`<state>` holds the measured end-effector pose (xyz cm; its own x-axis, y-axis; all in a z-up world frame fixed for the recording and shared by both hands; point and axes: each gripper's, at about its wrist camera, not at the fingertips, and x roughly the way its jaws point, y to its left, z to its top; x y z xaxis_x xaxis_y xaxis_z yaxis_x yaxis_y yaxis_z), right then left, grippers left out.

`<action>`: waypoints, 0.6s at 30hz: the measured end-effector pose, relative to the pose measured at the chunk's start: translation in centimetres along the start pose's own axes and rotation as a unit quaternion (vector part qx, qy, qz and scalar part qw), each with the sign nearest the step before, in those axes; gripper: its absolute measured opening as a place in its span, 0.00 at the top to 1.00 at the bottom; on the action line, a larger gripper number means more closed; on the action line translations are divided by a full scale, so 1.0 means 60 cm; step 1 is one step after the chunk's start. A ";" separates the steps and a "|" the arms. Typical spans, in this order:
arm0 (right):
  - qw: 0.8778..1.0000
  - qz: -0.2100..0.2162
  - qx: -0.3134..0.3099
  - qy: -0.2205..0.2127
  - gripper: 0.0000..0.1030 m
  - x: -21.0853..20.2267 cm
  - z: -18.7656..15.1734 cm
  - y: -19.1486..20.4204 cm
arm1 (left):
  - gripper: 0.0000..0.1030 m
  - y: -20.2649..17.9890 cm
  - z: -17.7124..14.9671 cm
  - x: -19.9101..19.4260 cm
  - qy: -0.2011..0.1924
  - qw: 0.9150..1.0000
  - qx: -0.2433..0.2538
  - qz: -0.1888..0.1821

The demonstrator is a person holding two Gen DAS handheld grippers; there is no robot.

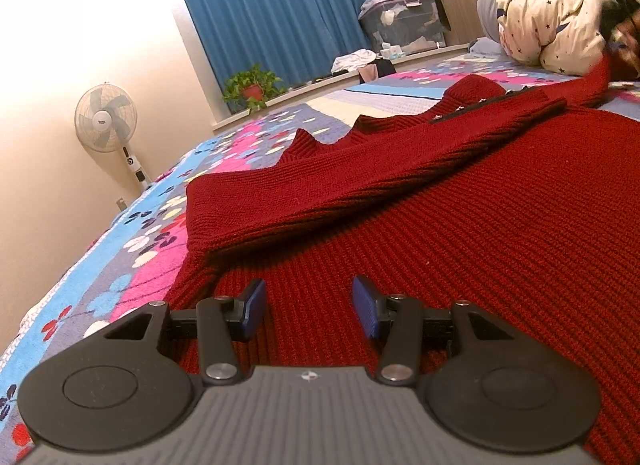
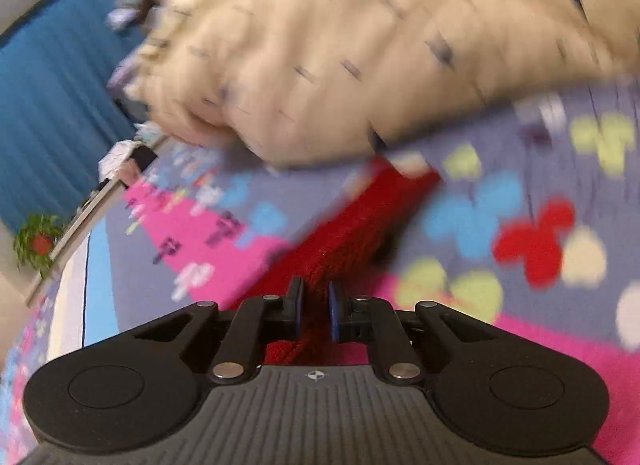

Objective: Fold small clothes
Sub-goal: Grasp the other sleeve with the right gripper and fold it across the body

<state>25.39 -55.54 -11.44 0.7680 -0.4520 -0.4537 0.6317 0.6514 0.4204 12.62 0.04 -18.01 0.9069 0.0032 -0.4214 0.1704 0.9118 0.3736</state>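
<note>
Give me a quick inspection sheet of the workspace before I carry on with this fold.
Surface: flowered bedspread, mostly bare at the near left.
Job's things: red sweater spread flat, one sleeve folded across its body.
Clutter: star-print quilt bunched at the bed's far end.
Grippers: left gripper open over the sweater, nothing between the pads; right gripper shut on a red knit strip; that view is blurred.
Cables: nothing seen.
Surroundings: fan, blue curtain, potted plant, storage bin.
</note>
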 end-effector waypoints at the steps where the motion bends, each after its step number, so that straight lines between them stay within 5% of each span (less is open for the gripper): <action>1: 0.998 0.020 -0.044 -0.028 0.88 -0.024 0.001 0.040 | 0.47 0.000 0.000 0.000 -0.001 1.000 -0.001 0.000; 4: 0.966 0.134 -0.197 -0.104 0.88 -0.123 -0.038 0.179 | 0.47 0.003 -0.001 -0.001 -0.002 1.000 -0.006 -0.003; 7: 0.882 0.285 -0.353 -0.131 0.87 -0.241 -0.152 0.298 | 0.47 0.007 -0.001 0.000 -0.001 1.000 -0.011 -0.006; 8: 0.857 0.326 -0.385 -0.110 0.87 -0.274 -0.200 0.326 | 0.47 0.007 0.000 0.000 -0.001 1.000 -0.012 -0.006; 10: 0.831 0.381 -0.406 -0.020 0.85 -0.309 -0.290 0.358 | 0.47 0.009 -0.001 0.001 -0.002 1.000 -0.013 -0.007; 13: 0.782 0.402 -0.461 0.119 0.85 -0.325 -0.420 0.374 | 0.47 0.014 -0.001 0.002 -0.002 1.000 -0.018 -0.010; 14: 0.772 0.394 -0.482 0.131 0.84 -0.331 -0.446 0.371 | 0.47 0.015 0.000 0.003 -0.002 1.000 -0.019 -0.011; 16: 0.769 0.387 -0.496 0.109 0.77 -0.351 -0.450 0.365 | 0.47 0.017 0.000 0.003 -0.002 1.000 -0.022 -0.012; 18: 0.784 0.392 -0.465 0.121 0.74 -0.356 -0.410 0.357 | 0.47 0.019 -0.001 0.004 -0.002 1.000 -0.024 -0.014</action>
<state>19.91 -16.97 -12.08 0.7679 0.3648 -0.5265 -0.4613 0.8853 -0.0595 12.99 1.13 -17.71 0.9034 -0.0243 -0.4282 0.1770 0.9305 0.3206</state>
